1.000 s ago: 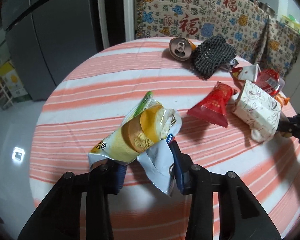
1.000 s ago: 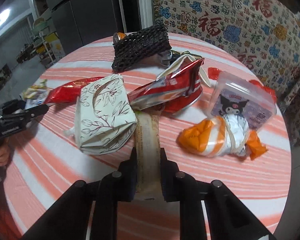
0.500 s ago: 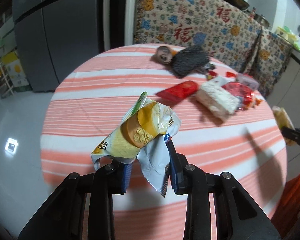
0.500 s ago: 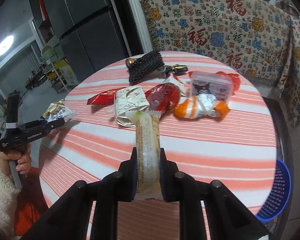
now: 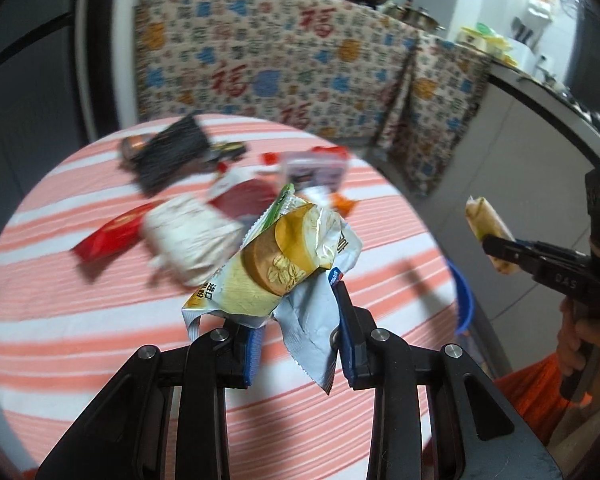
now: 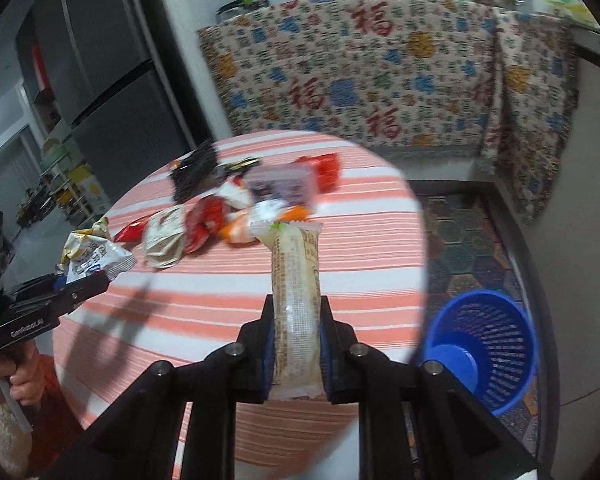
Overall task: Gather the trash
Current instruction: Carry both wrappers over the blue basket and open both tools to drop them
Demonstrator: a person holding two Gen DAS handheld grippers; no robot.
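Note:
My left gripper (image 5: pixel 298 320) is shut on a crumpled yellow and silver snack wrapper (image 5: pixel 276 256), held in the air over the near part of the round striped table (image 5: pixel 100 312). My right gripper (image 6: pixel 296 320) is shut on a long beige snack wrapper (image 6: pixel 296 292) that stands up between the pads, near the table's right edge. A blue mesh basket (image 6: pixel 488 344) sits on the floor to the right of the table, below and right of that gripper. Each gripper also shows in the other's view: the right gripper (image 5: pixel 496 248) and the left gripper (image 6: pixel 96 280).
A blurred pile lies at the far side of the table: a red wrapper (image 5: pixel 108 236), a white floral box (image 5: pixel 192 236), a black mesh piece (image 5: pixel 172 156), a clear plastic box (image 6: pixel 280 184) and an orange wrapper (image 6: pixel 244 228). A patterned cloth (image 6: pixel 360 72) hangs behind. A hand (image 6: pixel 24 372) grips each tool.
Both grippers rose and drew back from the trash pile, each keeping its wrapper. The views swung right, and the blue basket came fully into the right wrist view.

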